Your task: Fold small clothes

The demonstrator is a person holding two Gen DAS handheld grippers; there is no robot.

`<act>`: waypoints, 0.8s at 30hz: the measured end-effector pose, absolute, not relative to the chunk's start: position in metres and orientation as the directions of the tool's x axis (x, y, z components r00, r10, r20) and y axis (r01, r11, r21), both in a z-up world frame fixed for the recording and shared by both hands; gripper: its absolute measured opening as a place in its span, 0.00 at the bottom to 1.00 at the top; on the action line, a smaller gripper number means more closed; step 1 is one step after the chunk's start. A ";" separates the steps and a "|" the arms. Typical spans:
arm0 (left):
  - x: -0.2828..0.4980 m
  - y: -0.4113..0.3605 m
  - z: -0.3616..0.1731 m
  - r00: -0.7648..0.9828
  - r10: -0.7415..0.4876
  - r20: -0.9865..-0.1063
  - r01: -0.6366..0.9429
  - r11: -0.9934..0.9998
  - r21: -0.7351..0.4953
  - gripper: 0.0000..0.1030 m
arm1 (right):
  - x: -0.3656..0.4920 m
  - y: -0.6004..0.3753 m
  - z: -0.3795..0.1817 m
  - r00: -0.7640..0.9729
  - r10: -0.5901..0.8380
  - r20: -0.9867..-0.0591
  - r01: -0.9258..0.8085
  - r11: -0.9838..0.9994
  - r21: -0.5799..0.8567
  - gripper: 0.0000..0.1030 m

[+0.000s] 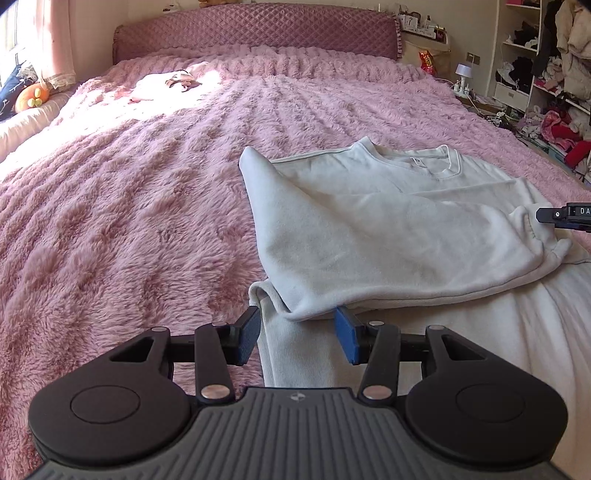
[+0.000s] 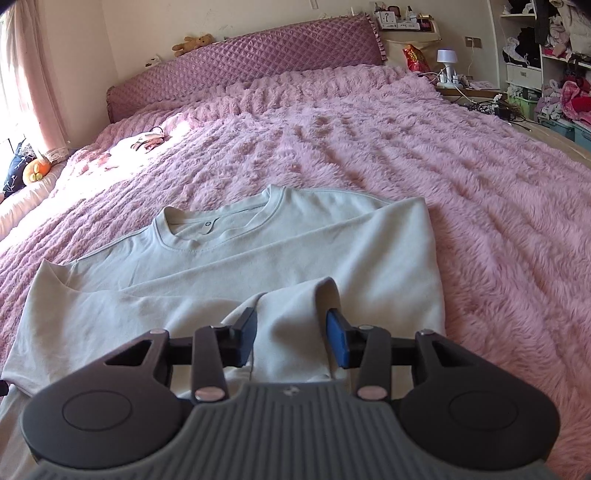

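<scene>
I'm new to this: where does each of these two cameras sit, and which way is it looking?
Left wrist view: sits on the left gripper, looking along its blue-padded fingers up the bed toward the headboard; sweatshirt ahead, right gripper's tip at the right edge.
Right wrist view: sits on the right gripper, facing the same way; sleeve between its fingers.
Shared: sweatshirt, bed, headboard, shelves. No hand or sleeve of the person shows.

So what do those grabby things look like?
Each tool, the left tool and the right tool, has two black fingers with blue pads, silver round pins, black round side pieces and a grey ribbed body with a tiny logo. No sleeves or cables show.
</scene>
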State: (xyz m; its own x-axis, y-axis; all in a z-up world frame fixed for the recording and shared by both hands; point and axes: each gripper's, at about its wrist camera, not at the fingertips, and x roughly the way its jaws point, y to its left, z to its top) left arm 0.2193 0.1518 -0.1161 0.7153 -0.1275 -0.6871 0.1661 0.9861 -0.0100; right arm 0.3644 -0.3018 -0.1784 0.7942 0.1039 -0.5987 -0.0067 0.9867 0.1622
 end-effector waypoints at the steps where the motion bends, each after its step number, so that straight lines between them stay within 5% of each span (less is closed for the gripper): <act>1: 0.221 0.151 -0.117 0.716 -0.121 -0.688 0.164 0.986 -0.003 0.53 | 0.365 -0.301 -0.179 0.793 0.121 -0.597 -0.024 0.986 0.167 0.00; 16: 0.235 0.147 -0.134 0.732 -0.067 -0.678 0.311 0.918 0.245 0.59 | 0.338 -0.321 -0.119 0.900 0.081 -0.428 -0.023 0.990 0.138 0.00; 23: 0.249 0.139 -0.140 0.756 -0.049 -0.653 0.350 0.873 0.339 0.59 | 0.348 -0.333 -0.135 0.870 0.057 -0.490 0.014 0.990 0.140 0.00; 24: 0.250 0.137 -0.141 0.757 -0.050 -0.651 0.360 0.864 0.352 0.49 | 0.348 -0.333 -0.137 0.868 0.061 -0.493 0.016 0.988 0.151 0.00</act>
State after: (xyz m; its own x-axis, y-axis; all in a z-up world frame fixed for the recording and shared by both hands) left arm 0.2500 0.1368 -0.1407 0.7572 -0.0500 -0.6513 0.3598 0.8641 0.3520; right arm 0.3478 -0.3330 -0.1369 0.8676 0.0612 -0.4935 0.0160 0.9885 0.1507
